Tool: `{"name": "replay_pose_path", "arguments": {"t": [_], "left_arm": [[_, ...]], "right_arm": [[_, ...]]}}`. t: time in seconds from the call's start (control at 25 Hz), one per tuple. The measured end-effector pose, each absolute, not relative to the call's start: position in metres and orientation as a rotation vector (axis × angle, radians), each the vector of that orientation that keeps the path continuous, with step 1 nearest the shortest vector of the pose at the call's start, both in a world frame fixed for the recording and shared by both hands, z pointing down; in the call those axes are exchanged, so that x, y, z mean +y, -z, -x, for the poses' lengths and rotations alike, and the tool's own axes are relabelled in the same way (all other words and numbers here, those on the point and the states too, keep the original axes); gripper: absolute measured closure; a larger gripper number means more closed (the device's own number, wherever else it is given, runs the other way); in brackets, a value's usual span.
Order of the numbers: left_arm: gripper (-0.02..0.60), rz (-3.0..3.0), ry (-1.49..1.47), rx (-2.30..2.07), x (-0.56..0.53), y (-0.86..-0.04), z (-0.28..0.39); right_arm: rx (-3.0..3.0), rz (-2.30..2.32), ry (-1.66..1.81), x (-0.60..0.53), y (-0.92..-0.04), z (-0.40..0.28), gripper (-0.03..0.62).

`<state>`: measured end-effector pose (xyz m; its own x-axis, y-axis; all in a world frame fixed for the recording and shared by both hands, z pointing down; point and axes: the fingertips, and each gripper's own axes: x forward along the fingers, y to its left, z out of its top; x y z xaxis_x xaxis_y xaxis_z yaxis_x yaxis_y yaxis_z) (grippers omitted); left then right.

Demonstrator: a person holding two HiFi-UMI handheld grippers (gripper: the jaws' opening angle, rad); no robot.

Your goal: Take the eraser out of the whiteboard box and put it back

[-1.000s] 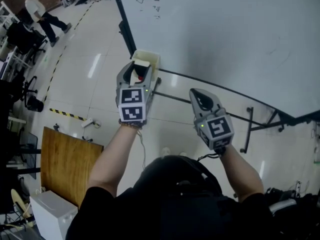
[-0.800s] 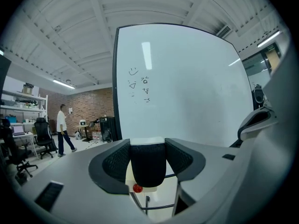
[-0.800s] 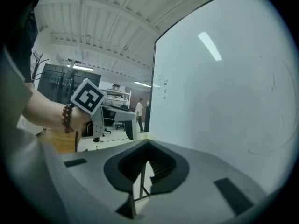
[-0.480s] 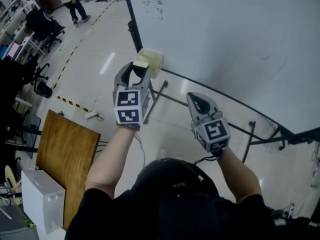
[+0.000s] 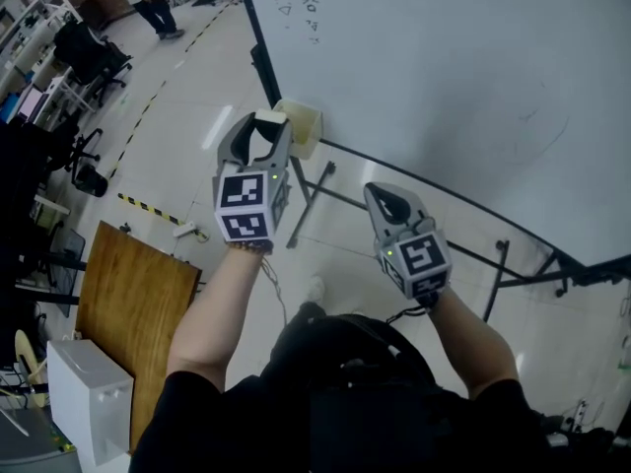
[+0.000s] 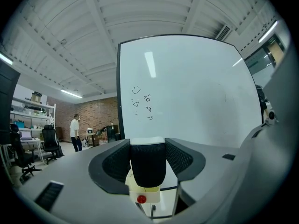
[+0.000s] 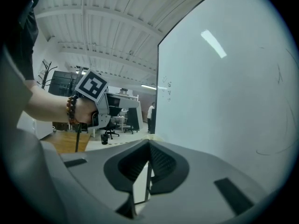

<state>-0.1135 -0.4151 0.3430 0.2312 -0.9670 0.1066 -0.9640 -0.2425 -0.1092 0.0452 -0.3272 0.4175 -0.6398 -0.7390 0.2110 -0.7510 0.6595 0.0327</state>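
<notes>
Black-felt eraser (image 6: 147, 164) with a white back is clamped between the pads of the left tongs (image 5: 267, 124), jaws spread wide, one on each long side. Left tongs roughly level, aimed at the whiteboard (image 5: 444, 77). Cream whiteboard box (image 5: 306, 128) hangs at the board's lower left edge. Eraser is out of it, just left of the box rim in the head view. In the left gripper view the box shows directly below and behind the eraser, with a small red round thing (image 6: 141, 199) at it. Whether eraser and box touch cannot be told.

Right tongs (image 5: 379, 195) empty, jaws closed tip to tip, held beside the left pair and well apart from the box, also pointing at the board. Right gripper view catches the left hand (image 7: 86, 111) on its handle, bead bracelet (image 7: 71, 110) on the wrist.

Marker doodles (image 6: 141, 104) near the board's top left: a smiley, a triangle, scribbles. Dark stand legs (image 5: 496, 274) on the pale glossy floor (image 5: 168, 146). Wooden tabletop (image 5: 133, 313) at lower left of the head view, yellow-black tape (image 5: 148, 205) on the floor beyond it. A person (image 6: 74, 132) in a white top stands far off by a brick wall.
</notes>
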Motion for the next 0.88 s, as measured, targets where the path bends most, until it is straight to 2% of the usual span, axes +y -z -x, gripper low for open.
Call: {"name": "replay_pose_path", "arguments": {"t": [0.88], "left_arm": [[0.353,2.585,0.254,1.791,-0.539,-0.399,0.131]], "right_arm": [[-2.519,-1.424,-0.127,-0.423,-0.432,-0.024,0.576]]}}
